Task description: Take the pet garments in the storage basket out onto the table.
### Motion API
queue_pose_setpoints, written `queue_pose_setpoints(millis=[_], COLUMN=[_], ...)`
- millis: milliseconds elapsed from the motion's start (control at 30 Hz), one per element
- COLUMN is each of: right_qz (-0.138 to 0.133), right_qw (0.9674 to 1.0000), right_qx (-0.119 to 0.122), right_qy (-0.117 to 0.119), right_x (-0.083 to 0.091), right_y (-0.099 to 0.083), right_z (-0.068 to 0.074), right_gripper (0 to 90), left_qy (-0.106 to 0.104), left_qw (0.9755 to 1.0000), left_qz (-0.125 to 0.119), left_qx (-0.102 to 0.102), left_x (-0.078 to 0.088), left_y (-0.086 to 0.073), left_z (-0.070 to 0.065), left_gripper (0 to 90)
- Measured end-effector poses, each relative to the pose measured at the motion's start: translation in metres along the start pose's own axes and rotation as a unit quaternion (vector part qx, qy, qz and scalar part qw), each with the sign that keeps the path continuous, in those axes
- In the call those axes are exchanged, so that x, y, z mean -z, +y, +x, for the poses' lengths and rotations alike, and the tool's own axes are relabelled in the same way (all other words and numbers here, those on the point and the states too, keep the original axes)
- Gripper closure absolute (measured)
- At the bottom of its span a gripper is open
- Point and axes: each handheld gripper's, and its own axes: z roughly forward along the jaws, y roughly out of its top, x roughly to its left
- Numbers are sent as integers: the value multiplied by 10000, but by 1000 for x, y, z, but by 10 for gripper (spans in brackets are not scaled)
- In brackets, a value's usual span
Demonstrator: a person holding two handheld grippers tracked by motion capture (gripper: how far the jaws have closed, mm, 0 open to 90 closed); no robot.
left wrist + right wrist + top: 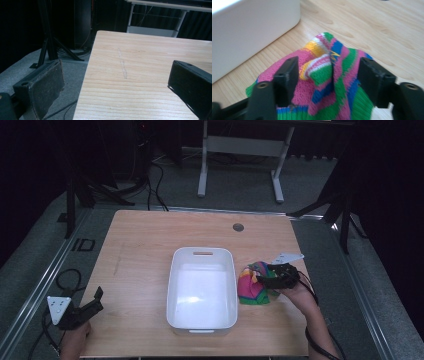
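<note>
The right gripper stands with its jaws apart, a bunched multicoloured striped knitted cloth between them, unpressed by either pad. A white rectangular plastic bin sits beyond its left jaw, near the cloth. The left gripper is released too, bare light wooden table between its jaws

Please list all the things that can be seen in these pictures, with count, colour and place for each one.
table: one, light wood, centre of the high view.
tub: one, white, empty, middle of the table.
knitted cloth: one, pink, green, blue and yellow stripes, bunched right of the tub.
round insert: one, grey, far side of the table.
second table: one, white frame, behind.
left gripper: one, black, open, at the near left table edge.
right gripper: one, black, open, jaws either side of the cloth.
</note>
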Motion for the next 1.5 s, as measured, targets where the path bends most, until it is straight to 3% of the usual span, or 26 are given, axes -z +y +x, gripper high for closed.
queue_pose_setpoints(millis=[100, 233, 333, 433, 600, 767, 867, 1000, 1300, 1500], right_qz=[-96, -330, -496, -699, -768, -957, -1082, -1058, -1560, -1801], right_qw=[9995, 9981, 9966, 9932, 9887, 9820, 9795, 9773, 9603, 9531], right_qx=[-292, -506, -634, -821, -1039, -1185, -1268, -1279, -1521, -1550], right_qy=[120, 78, -145, -450, -757, -1117, -1127, -1316, -1740, -1876], right_x=[12, 26, 33, 38, 45, 50, 52, 55, 64, 66], right_y=[-7, -22, -37, -53, -75, -93, -104, -114, -137, -150], right_z=[-6, -12, -17, -23, -31, -31, -31, -29, -23, -19], right_gripper=[142, 126, 126, 126, 126, 130, 134, 134, 134, 135], left_qy=[-5, -13, -11, -7, -6, -5, -11, -7, -6, -14], left_qw=[10000, 10000, 10000, 10000, 10000, 10000, 10000, 10000, 10000, 10000], left_qz=[7, -2, -13, -5, -3, 1, 3, 1, 11, 11], left_qx=[-8, -3, -9, -8, -11, -14, -9, -8, -13, -13], left_x=[0, 0, 0, 0, 0, 0, 0, 0, 0, 0], left_y=[0, 0, 0, 0, 0, 0, 0, 0, 0, 0], left_z=[0, 0, -1, -1, -1, -1, 0, 0, -1, 0], left_gripper=[9, 9, 9, 9, 9, 9, 9, 9, 9, 9])
